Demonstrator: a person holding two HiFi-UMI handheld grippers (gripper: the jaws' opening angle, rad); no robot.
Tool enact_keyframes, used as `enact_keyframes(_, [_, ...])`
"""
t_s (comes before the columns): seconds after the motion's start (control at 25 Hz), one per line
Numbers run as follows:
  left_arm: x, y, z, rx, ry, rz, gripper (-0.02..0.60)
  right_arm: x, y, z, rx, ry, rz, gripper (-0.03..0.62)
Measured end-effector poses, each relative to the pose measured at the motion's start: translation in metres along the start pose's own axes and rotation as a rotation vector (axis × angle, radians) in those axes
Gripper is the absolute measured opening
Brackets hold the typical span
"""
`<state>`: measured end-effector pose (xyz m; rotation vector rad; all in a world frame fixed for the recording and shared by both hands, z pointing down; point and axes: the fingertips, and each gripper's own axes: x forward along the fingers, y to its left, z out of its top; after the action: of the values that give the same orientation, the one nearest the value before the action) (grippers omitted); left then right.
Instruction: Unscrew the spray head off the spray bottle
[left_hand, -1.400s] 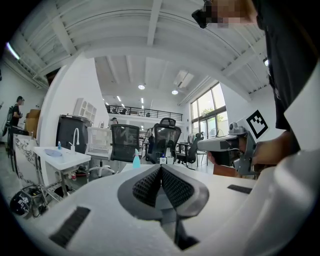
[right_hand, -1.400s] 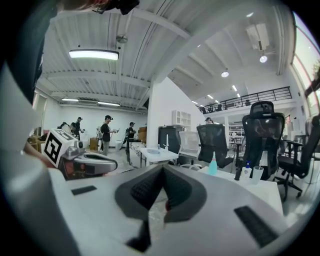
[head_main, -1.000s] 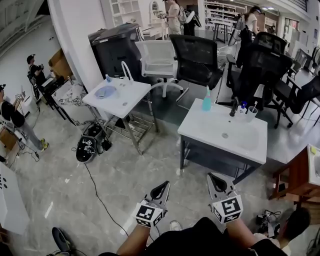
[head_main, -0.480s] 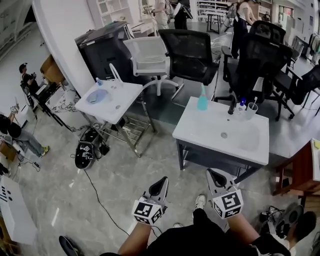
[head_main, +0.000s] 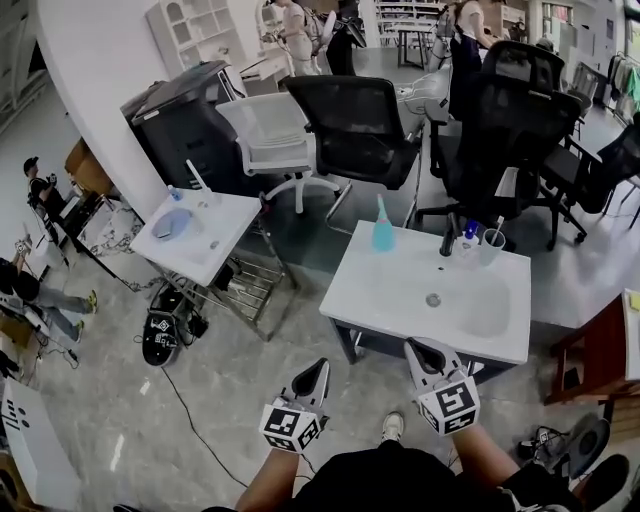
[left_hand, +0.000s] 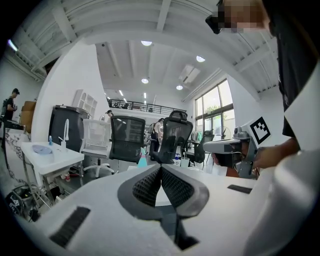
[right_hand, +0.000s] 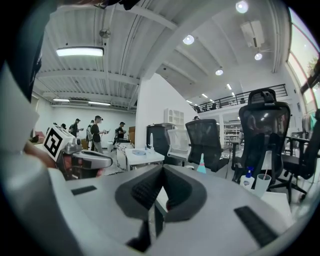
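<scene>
The spray bottle (head_main: 383, 231) is teal with a thin pale head; it stands upright at the far left corner of the white sink table (head_main: 385, 296). It shows small in the left gripper view (left_hand: 143, 160) and the right gripper view (right_hand: 201, 165). My left gripper (head_main: 317, 369) is shut and empty, held over the floor short of the table's near edge. My right gripper (head_main: 416, 350) is also shut and empty, at the table's near edge. Both are far from the bottle. The jaws meet tip to tip in both gripper views, left gripper (left_hand: 161, 167) and right gripper (right_hand: 163, 168).
A dark bottle (head_main: 449, 238), a blue-capped bottle (head_main: 470, 233) and a cup (head_main: 490, 246) stand at the table's far edge. Black office chairs (head_main: 355, 125) and a white chair (head_main: 270, 130) stand behind it. A second white table (head_main: 195, 235) is at left, a cable (head_main: 190, 400) on the floor.
The sink table has come nearer and lower in the head view as the person walks toward it. Both grippers keep their place in front of the body, still shut.
</scene>
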<state>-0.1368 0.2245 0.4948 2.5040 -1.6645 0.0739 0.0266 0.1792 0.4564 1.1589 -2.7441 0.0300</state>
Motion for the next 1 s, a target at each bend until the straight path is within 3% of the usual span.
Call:
enact_keyframes(0.36, [0.078, 0.000, -0.001, 0.010, 0.033, 0.006, 0.014, 0.026, -0.068, -0.011, 0.031, 0.000, 0.011, 0.006])
enact_keyframes(0.64, [0.117, 0.003, -0.003, 0.012, 0.048, -0.005, 0.014, 0.043, -0.090, -0.016, 0.047, 0.007, 0.014, 0.006])
enact_keyframes(1.0, [0.176, 0.038, -0.006, 0.029, 0.068, -0.042, 0.014, 0.088, -0.125, -0.018, 0.059, 0.020, -0.025, 0.006])
